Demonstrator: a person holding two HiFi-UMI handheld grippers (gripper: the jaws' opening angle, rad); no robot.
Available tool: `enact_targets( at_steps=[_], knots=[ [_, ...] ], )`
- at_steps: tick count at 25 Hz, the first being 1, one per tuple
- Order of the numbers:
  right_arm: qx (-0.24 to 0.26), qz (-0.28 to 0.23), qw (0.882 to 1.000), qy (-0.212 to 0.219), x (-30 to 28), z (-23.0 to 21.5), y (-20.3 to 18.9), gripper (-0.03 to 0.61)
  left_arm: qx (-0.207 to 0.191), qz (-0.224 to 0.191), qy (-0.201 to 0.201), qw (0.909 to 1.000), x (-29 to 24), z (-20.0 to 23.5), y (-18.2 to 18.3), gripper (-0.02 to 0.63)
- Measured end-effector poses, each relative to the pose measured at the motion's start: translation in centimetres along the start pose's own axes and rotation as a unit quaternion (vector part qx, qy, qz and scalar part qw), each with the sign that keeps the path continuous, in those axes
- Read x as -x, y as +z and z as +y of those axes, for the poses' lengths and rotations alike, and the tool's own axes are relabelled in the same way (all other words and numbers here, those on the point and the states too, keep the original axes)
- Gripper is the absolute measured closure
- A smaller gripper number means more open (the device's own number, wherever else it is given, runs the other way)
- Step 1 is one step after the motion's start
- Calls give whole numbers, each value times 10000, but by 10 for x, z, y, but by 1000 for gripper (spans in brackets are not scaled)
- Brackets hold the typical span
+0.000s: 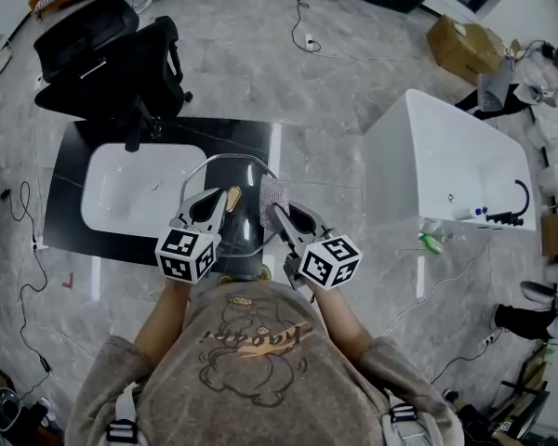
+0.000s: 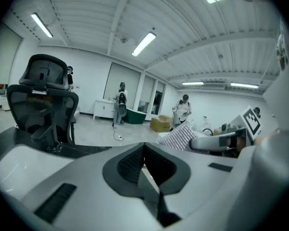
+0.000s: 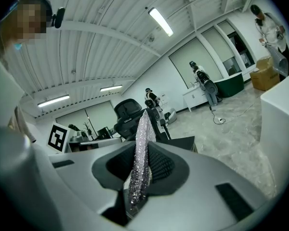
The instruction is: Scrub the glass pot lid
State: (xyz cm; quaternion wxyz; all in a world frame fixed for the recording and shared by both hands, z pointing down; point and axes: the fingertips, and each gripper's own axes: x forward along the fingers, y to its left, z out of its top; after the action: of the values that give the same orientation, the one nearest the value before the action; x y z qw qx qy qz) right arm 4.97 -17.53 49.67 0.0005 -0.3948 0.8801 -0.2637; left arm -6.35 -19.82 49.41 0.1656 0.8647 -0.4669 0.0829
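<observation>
While clamped in right gripper (image 1: 281, 214), scrubber (image 1: 274, 193) beside lid (image 1: 249, 186); left gripper (image 1: 221, 203) closed

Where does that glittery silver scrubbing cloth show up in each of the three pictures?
Head view: the glittery cloth, centre, standing up from the right gripper.
Left gripper view: right of centre, beyond the jaws.
Right gripper view: dead centre, pinched between the jaws.
Shared landmark: the black office chair.

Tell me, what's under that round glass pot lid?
Through the round glass pot lid, only glossy black tabletop shows, beside the white basin. The left claw, the right claw and its sparkly silver scrubbing cloth cover the lid's near part; what lies below there is hidden.
</observation>
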Motion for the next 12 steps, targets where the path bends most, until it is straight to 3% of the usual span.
enact_targets(
  at_steps=[5, 12],
  knots=[
    [332, -98, 9994, -10, -1, 9, 6, 499, 166, -597, 19, 9981, 20, -2, 15, 597],
    [502, -148, 9986, -48, -4, 16, 8, 499, 303, -605, -38, 9977, 25, -6, 11, 597]
  ],
)
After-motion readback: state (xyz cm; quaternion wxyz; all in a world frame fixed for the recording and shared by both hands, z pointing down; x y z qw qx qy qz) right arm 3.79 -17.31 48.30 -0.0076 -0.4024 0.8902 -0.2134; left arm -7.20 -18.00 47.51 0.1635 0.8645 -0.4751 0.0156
